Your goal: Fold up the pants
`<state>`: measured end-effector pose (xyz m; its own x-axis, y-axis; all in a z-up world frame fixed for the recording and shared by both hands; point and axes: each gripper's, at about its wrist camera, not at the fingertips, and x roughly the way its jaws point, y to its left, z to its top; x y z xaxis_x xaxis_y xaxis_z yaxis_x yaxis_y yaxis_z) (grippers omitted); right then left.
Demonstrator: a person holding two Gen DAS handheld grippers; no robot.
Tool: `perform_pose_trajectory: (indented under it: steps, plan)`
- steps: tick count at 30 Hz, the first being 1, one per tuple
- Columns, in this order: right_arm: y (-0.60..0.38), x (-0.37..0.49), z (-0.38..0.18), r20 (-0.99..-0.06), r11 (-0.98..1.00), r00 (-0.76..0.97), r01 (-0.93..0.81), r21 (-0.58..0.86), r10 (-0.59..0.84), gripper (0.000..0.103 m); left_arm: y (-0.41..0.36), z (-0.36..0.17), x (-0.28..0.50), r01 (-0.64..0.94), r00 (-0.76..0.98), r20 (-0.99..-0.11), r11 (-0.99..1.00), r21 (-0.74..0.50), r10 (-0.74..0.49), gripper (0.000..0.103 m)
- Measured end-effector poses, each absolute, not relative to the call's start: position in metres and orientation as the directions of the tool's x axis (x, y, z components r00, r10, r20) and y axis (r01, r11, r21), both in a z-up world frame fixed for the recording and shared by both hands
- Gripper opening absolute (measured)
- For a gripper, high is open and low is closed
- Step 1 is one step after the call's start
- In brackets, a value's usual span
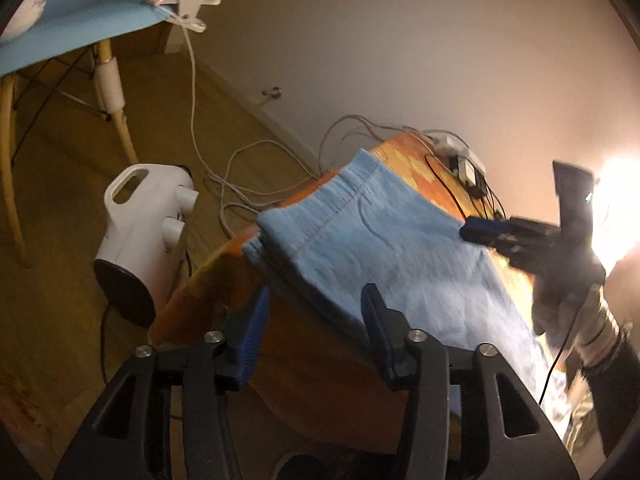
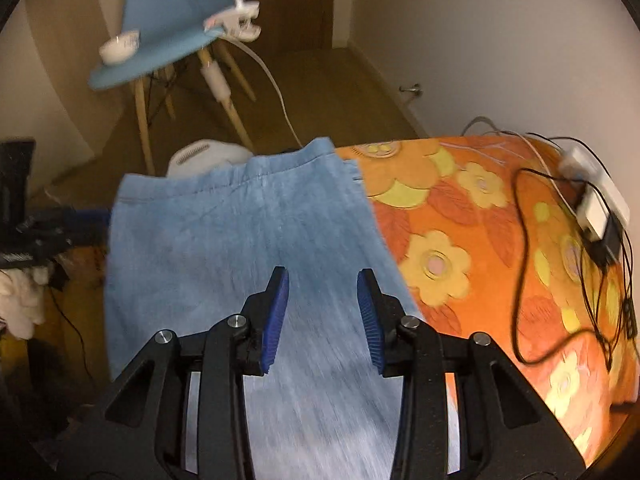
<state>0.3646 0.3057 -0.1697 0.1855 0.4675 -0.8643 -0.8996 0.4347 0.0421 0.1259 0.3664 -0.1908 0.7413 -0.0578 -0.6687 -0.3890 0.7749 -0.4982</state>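
Note:
Light blue pants (image 2: pixel 240 248) lie on an orange flowered table (image 2: pixel 472 248), waistband end toward the far edge. They also show in the left wrist view (image 1: pixel 392 248), seen from the side. My left gripper (image 1: pixel 316 300) is open and empty at the table's near left edge, just beside the pants' side edge. My right gripper (image 2: pixel 323 280) is open and empty, hovering over the middle of the pants. It also shows in the left wrist view (image 1: pixel 476 232), over the pants' far side.
Black cables and a white power strip (image 2: pixel 600 200) lie on the table's right side. A white appliance (image 1: pixel 148 232) stands on the floor to the left. A blue chair (image 2: pixel 160 40) holding a white bowl (image 2: pixel 119 46) and a clipped lamp (image 2: pixel 236 22) stands behind.

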Motion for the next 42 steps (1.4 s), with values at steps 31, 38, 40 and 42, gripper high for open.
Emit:
perform_pose_trajectory:
  steps: [31,38,40,42]
  plan:
    - [0.328,0.402,-0.208,-0.900,0.541,0.233,-0.841,0.004,0.369,0.004,0.387,-0.210,0.145,-0.427,0.723,-0.690,0.765,-0.481,-0.030,0.049]
    - [0.343,0.390,-0.209,-0.910,0.508,0.295,-0.854,-0.113,0.293,0.004,0.385,-0.213,0.147,-0.440,0.721,-0.693,0.771,-0.461,-0.003,0.050]
    - [0.345,0.385,-0.207,-0.905,0.493,0.317,-0.857,-0.146,0.283,0.005,0.385,-0.213,0.147,-0.443,0.723,-0.691,0.764,-0.469,-0.005,0.050]
    - [0.345,0.383,-0.205,-0.906,0.483,0.316,-0.863,-0.150,0.283,0.006,0.385,-0.213,0.146,-0.450,0.727,-0.687,0.754,-0.478,-0.001,0.050]
